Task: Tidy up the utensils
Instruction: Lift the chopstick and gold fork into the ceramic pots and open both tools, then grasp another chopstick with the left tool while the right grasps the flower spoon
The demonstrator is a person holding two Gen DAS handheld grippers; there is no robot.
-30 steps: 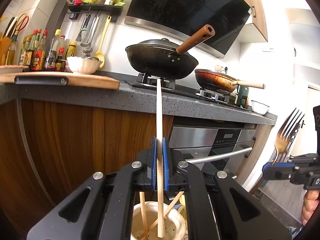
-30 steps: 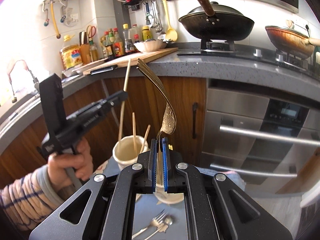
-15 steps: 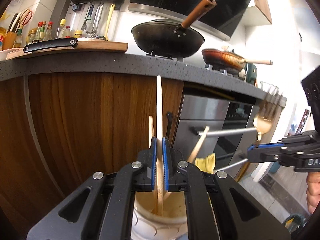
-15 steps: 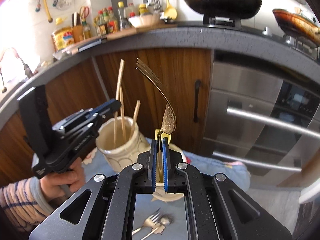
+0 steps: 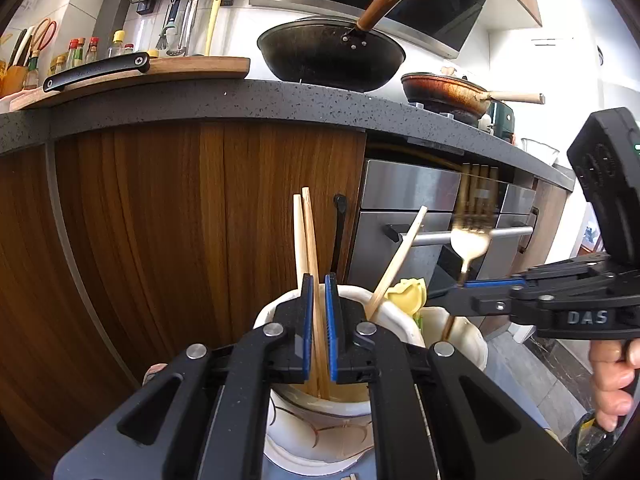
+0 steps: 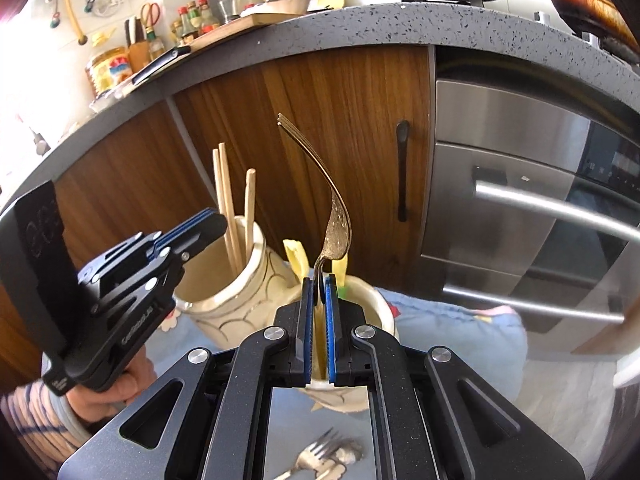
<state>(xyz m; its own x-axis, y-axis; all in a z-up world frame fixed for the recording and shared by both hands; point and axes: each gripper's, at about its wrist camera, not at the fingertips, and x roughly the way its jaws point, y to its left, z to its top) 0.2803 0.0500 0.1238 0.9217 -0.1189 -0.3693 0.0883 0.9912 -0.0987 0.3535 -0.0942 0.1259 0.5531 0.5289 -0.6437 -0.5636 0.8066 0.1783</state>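
A: What can't you make out from the left wrist camera?

B: The left claw [image 5: 316, 312] is clamped on a wooden chopstick [image 5: 311, 248], whose lower end sits inside the cream holder [image 5: 320, 428]. The claw body hides most of that holder and whatever it stands on. Another chopstick [image 5: 298, 240] stands just beside the held one, and a third chopstick [image 5: 398, 256] leans to the right.

A: And the fork?

B: In that view the fork [image 5: 470, 236] is blurred, prongs up. The right claw [image 5: 460, 286] comes in from the right edge, pinching its neck. The handle drops behind the rim of a second cream holder [image 5: 460, 328]; I cannot tell how deep it goes. Only fingers of the hand [image 5: 612, 376] show, cut off at the edge.

A: Does the right wrist camera help?

B: Yes. There the right claw [image 6: 319, 316] is narrow, gripping the fork [image 6: 332, 208] sharply seen, curving up to the left. The second holder [image 6: 368, 300] sits right behind the pads with something yellow [image 6: 296, 260] sticking out; what it is I cannot say. The first holder [image 6: 236, 284] stands just left of it, on a pale blue cloth [image 6: 460, 340].

A: Anything only that view shows?

B: Loose forks [image 6: 320, 460] lying low between the claw arms, partly cut off, and a striped sleeve [image 6: 28, 428] behind the left claw [image 6: 216, 224]. The wok [image 5: 332, 56] on the worktop [image 5: 200, 104] is whole only in the left view.
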